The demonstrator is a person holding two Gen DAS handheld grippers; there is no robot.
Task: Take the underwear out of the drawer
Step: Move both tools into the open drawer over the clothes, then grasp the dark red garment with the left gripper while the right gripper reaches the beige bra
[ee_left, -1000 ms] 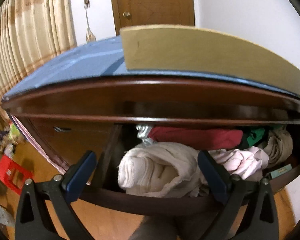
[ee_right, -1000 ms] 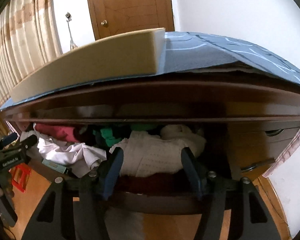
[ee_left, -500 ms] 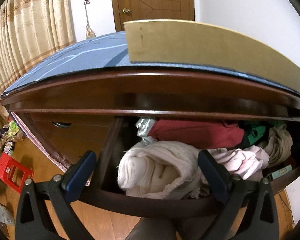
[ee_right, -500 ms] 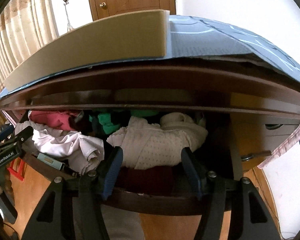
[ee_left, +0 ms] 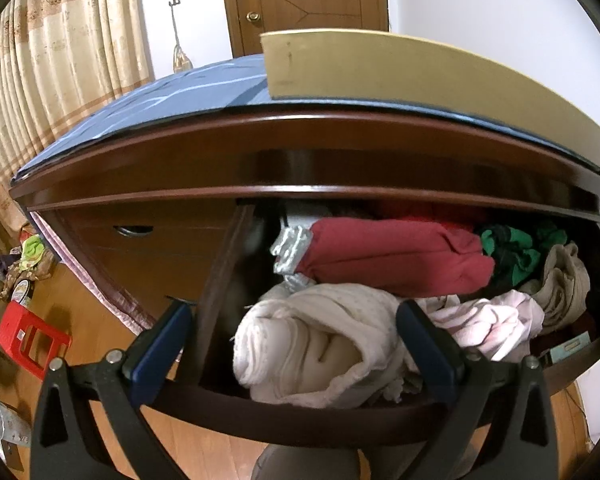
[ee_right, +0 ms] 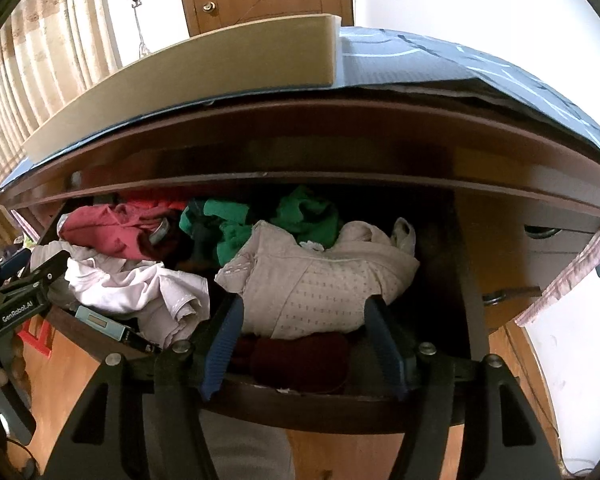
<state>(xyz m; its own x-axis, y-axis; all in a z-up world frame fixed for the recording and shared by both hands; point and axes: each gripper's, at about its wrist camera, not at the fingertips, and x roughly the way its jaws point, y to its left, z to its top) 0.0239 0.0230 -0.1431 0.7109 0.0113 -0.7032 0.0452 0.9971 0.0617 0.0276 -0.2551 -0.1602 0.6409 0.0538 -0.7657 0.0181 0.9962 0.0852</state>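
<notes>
The dark wooden drawer (ee_left: 300, 420) stands pulled out, full of crumpled underwear and clothes. In the left wrist view my left gripper (ee_left: 292, 348) is open, its blue pads either side of a rolled cream garment (ee_left: 312, 352) at the drawer's left front. Behind it lie a dark red garment (ee_left: 392, 256), a pale pink one (ee_left: 488, 320) and green cloth (ee_left: 512, 248). In the right wrist view my right gripper (ee_right: 304, 340) is open around a beige dotted garment (ee_right: 320, 280) above a maroon piece (ee_right: 300, 356). The left gripper (ee_right: 24, 300) shows at that view's left edge.
A blue patterned cloth (ee_left: 172, 96) and a long tan box (ee_left: 400, 68) lie on the dresser top (ee_right: 300, 140). Closed drawers with metal handles (ee_left: 132, 230) flank the open one. A red stool (ee_left: 28, 340) stands on the wooden floor at left. A teal box (ee_right: 100, 322) sits on the drawer's front.
Both grippers have risen and tilted down, so more of the drawer's inside shows. Both stay open and nothing has been taken hold of.
</notes>
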